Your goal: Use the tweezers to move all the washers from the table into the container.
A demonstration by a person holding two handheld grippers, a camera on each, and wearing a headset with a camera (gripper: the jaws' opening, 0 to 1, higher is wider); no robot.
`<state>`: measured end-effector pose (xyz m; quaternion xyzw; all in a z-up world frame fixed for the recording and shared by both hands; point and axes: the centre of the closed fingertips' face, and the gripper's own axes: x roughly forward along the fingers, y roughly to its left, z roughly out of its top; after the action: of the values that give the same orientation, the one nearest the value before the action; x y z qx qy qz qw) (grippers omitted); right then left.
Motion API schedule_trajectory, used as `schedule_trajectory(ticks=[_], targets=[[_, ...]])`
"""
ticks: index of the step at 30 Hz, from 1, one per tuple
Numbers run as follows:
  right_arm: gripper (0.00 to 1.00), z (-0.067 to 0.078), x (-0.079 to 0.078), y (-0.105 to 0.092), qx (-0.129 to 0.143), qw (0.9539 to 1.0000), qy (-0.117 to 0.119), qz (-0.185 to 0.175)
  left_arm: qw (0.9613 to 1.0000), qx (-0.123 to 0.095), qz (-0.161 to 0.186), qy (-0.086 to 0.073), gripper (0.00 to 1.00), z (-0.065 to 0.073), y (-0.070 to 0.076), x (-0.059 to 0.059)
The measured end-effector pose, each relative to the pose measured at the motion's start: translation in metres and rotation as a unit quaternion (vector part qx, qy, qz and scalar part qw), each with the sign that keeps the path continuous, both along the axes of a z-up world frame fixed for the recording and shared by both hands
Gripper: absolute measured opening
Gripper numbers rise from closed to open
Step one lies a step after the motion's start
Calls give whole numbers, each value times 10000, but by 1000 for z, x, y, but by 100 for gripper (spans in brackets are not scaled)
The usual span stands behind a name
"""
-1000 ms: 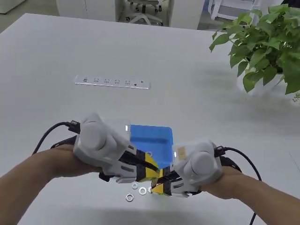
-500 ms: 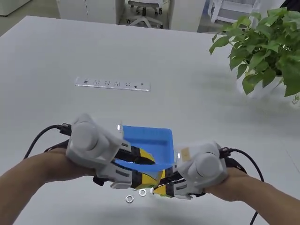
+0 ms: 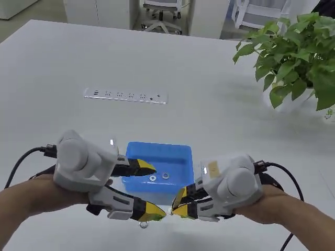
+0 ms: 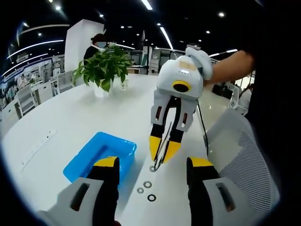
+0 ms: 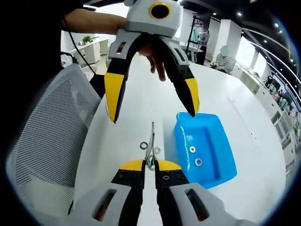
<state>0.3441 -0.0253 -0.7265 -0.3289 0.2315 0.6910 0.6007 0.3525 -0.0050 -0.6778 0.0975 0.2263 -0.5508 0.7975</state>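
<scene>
A blue container (image 3: 157, 152) sits on the white table just beyond both grippers, with two washers (image 3: 159, 177) lying inside it. My left gripper (image 3: 148, 189) stands open, its yellow-tipped jaws spread wide at the container's near left side. My right gripper (image 3: 176, 206) is shut on thin metal tweezers (image 5: 151, 141), which point down at the table beside the container (image 5: 221, 160). Loose washers (image 5: 143, 145) lie on the table around the tweezers' tip, and several washers (image 4: 147, 184) lie between my left gripper's (image 4: 154, 162) jaws. One washer (image 3: 143, 225) peeks out below the left gripper.
A white power strip (image 3: 125, 94) lies farther back on the table. A potted plant (image 3: 298, 52) stands at the far right. A mesh office chair (image 5: 47, 141) is close to the table's near edge. Office chairs stand beyond the far edge.
My left gripper has opened wide and drawn back to the left, away from the right gripper. Two washers now show in the container. The head camera has tilted slightly.
</scene>
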Motion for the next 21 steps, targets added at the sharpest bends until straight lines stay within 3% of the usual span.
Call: schedule_trajectory(ticks=[21], targets=[[9, 40, 13, -4, 101, 9999, -136, -8, 9979, -93, 630, -134, 88, 8, 31, 1]])
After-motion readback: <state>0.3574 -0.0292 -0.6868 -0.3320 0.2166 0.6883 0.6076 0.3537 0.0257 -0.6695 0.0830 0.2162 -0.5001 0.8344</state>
